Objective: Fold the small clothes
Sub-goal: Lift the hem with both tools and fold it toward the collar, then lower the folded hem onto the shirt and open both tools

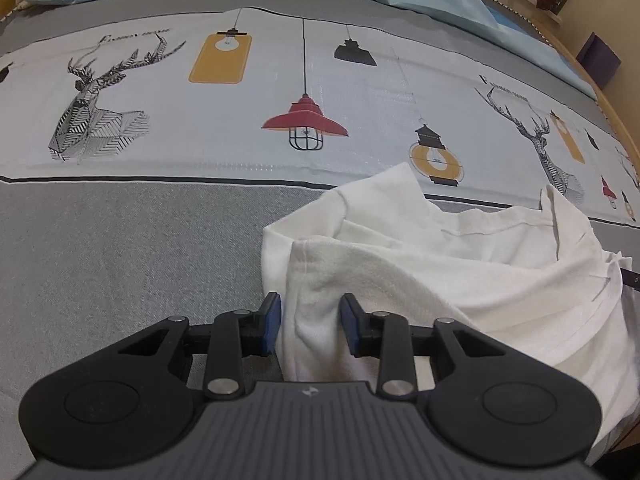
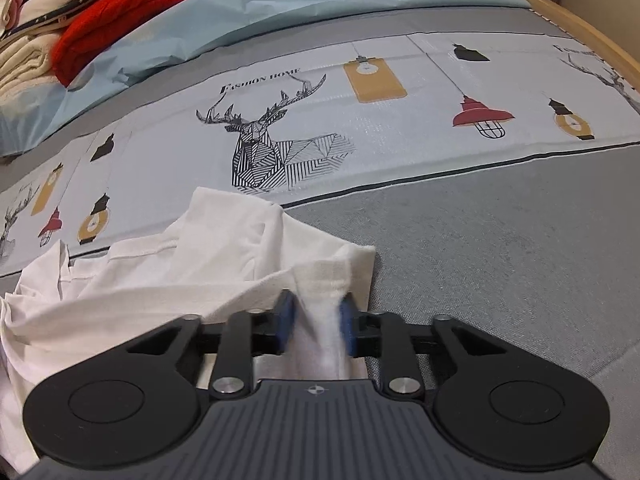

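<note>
Left wrist view shows the white garment (image 1: pixel 460 264), soft knit, rumpled, lying crosswise on the grey printed bedsheet (image 1: pixel 120 248), stretching rightward from the left gripper (image 1: pixel 310 326), whose blue pads pinch one bunched edge. Right gripper (image 2: pixel 316 326) clamps the garment's opposite edge (image 2: pixel 160 276).

Illumination in both views is even, diffuse and moderately bright, with no glare. Shadows are soft and faint. Fisheye distortion bows the printed bedsheet (image 1: pixel 240 112) and the wooden bed edge (image 2: pixel 580 20) strongly toward the frame borders; corners are vignetted dark. The white garment (image 1: pixel 440 264) is near overexposure, with reduced fold detail. In the right wrist view, the blue fingertips (image 2: pixel 286 320) show motion blur
</note>
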